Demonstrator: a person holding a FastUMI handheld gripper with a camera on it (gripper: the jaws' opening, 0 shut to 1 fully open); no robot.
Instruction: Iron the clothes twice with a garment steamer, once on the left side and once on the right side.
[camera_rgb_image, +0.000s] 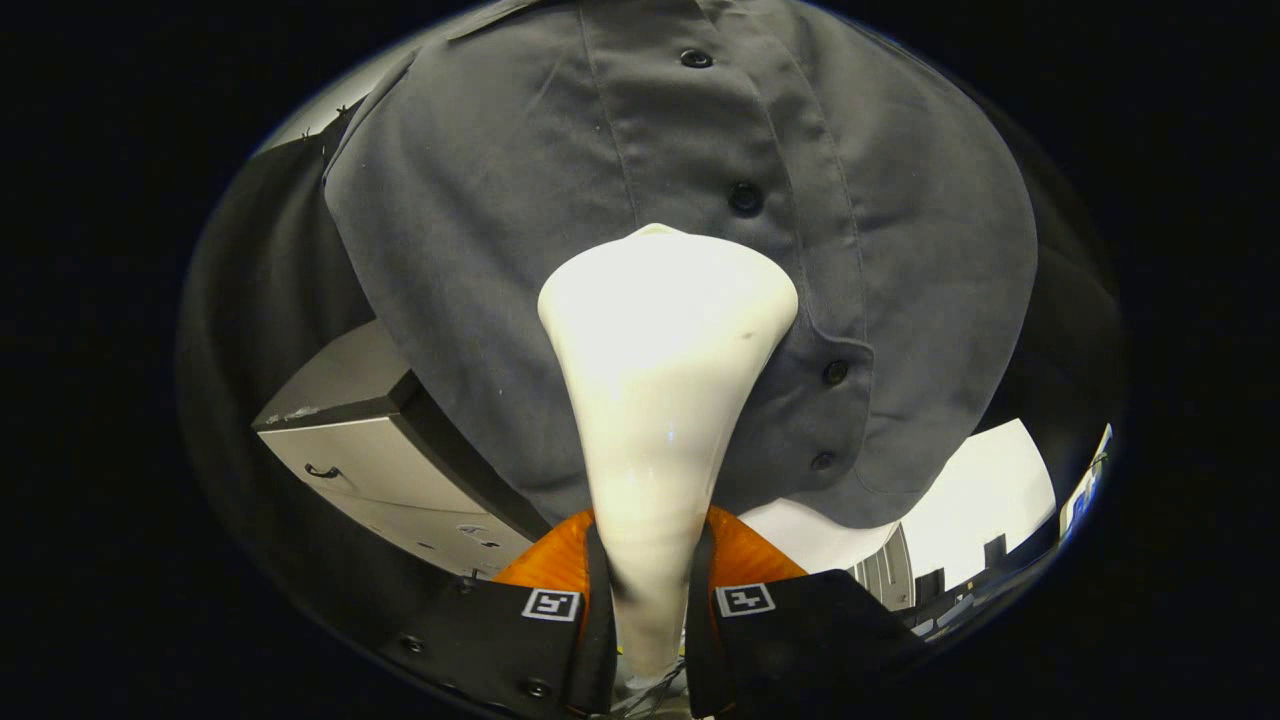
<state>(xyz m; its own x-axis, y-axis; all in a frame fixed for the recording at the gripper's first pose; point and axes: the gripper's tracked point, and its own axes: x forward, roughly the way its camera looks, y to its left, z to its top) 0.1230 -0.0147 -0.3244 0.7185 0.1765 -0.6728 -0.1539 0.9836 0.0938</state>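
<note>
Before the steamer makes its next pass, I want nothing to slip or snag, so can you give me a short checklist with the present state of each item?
1. Tongs closed on the steamer handle, a finger on each side: ok.
2. Steamer head pointed at the grey shirt: ok.
3. Head actually touching the cloth: cannot tell.
4. Head clear of the button placket: not ok, it sits right at the placket, buttons alongside.
5. Steam coming out: cannot tell.
6. Shirt hanging fairly smooth ahead of the head: ok.

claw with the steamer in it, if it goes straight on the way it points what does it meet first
Probably the grey shirt. The claw is shut on the white steamer, whose wide head sits in front of the button placket; whether it touches already is unclear.
</note>
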